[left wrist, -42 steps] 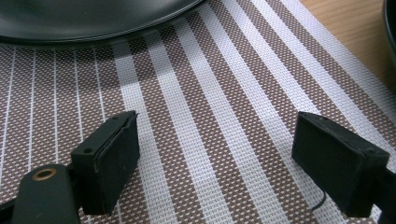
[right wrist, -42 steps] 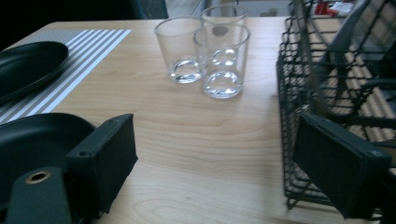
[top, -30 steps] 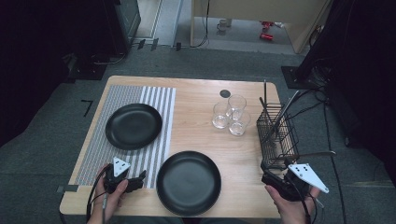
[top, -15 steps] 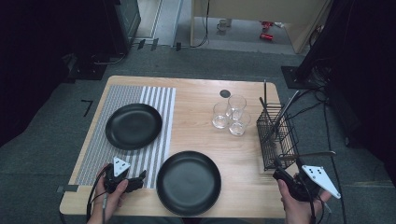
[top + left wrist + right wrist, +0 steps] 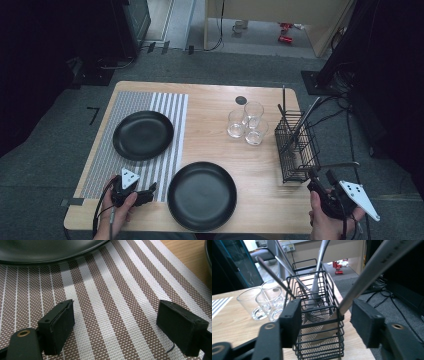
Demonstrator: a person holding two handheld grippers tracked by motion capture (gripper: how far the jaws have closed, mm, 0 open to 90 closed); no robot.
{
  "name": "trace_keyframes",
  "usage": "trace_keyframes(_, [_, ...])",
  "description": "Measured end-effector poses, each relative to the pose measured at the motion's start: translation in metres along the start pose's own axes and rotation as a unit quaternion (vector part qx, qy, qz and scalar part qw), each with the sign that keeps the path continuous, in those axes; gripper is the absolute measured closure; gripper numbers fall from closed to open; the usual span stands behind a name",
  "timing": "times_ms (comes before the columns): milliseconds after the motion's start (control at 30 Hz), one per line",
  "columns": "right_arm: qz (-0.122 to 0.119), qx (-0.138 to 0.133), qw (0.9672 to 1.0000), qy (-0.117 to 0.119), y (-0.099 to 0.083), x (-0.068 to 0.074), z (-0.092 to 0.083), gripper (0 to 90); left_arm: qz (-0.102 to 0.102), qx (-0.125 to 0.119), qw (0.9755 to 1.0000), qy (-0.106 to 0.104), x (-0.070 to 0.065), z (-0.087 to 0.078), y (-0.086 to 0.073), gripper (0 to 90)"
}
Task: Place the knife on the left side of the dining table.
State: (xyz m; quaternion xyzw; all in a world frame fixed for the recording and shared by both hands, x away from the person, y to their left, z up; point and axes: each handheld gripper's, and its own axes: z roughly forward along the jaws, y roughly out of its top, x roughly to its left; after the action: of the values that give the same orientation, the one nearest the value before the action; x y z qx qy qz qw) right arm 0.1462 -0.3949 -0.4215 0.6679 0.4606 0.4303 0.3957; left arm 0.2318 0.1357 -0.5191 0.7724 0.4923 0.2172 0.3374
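Jaws on your right gripper (image 5: 325, 322) have just been closing and stand half-parted, clamping nothing; a long metal utensil handle (image 5: 372, 272) crosses between them without either pad pressing on it. Jaws on your left gripper (image 5: 115, 327) stand wide open over the striped placemat (image 5: 105, 290), holding nothing.

Your work piece sits in the wire cutlery basket (image 5: 296, 150) at about three o'clock on the desk (image 5: 210, 107), near its right edge. That handle leans out toward five o'clock, toward your right hand (image 5: 327, 220). The drinking glasses (image 5: 246, 122) stand just beside the basket, on its nine o'clock side.

Judgement: the utensil is rigid, fairly light and smooth, so it is liable to slip or swivel in the pads. Take it on the flat of the handle, above the basket rim, and square to the pads. The basket looks light; it may drag or tip toward the fragile glasses if the utensil snags.
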Motion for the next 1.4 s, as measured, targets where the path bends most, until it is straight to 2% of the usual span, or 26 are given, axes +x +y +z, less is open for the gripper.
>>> trace_keyframes(167, [0.011, -0.002, 0.9999, -0.003, -0.001, -0.006, 0.003, 53.5, 0.000, 0.000, 1.0000, 0.000, 0.000, 0.000, 0.000, 14.9])
trace_keyframes(333, [0.018, -0.004, 0.9996, -0.021, 0.001, -0.008, 0.008, 54.9, 0.000, 0.000, 1.0000, 0.000, 0.000, 0.000, 0.000, 14.9])
trace_keyframes(467, [0.027, -0.005, 0.9993, -0.027, 0.004, -0.012, 0.011, 62.3, 0.000, 0.000, 1.0000, 0.000, 0.000, 0.000, 0.000, 14.9])
trace_keyframes(600, [0.026, -0.010, 0.9990, -0.036, 0.008, -0.013, 0.016, 63.8, 0.000, 0.000, 1.0000, 0.000, 0.000, 0.000, 0.000, 14.9])
trace_keyframes(700, [0.035, -0.010, 0.9986, -0.037, 0.010, -0.014, 0.020, 64.9, 0.000, 0.000, 1.0000, 0.000, 0.000, 0.000, 0.000, 14.9])
trace_keyframes(800, [0.040, -0.013, 0.9981, -0.045, 0.012, -0.014, 0.025, 72.9, 0.000, 0.000, 1.0000, 0.000, 0.000, 0.000, 0.000, 14.9])
trace_keyframes(867, [0.044, -0.016, 0.9979, -0.044, 0.012, -0.015, 0.026, 77.8, 0.000, 0.000, 1.0000, 0.000, 0.000, 0.000, 0.000, 14.9])
trace_keyframes(933, [0.042, -0.018, 0.9984, -0.034, 0.014, -0.015, 0.027, 79.1, 0.000, 0.000, 1.0000, 0.000, 0.000, 0.000, 0.000, 14.9])
trace_keyframes(1033, [0.036, -0.023, 0.9990, -0.016, 0.015, -0.010, 0.027, 81.0, -0.001, 0.000, 1.0000, 0.000, 0.000, 0.000, 0.000, 14.8])
trace_keyframes(1233, [0.001, -0.033, 0.9994, 0.010, 0.016, 0.015, 0.029, 84.4, -0.001, 0.000, 1.0000, 0.001, 0.000, 0.000, 0.000, 14.8])
trace_keyframes(1300, [-0.018, -0.036, 0.9991, 0.013, 0.015, 0.025, 0.031, 84.1, -0.001, 0.000, 1.0000, 0.001, 0.000, 0.000, 0.000, 14.8])
trace_keyframes(1400, [-0.030, -0.038, 0.9986, 0.022, 0.014, 0.034, 0.034, 82.5, -0.001, 0.000, 1.0000, 0.001, 0.000, 0.000, 0.000, 14.8])
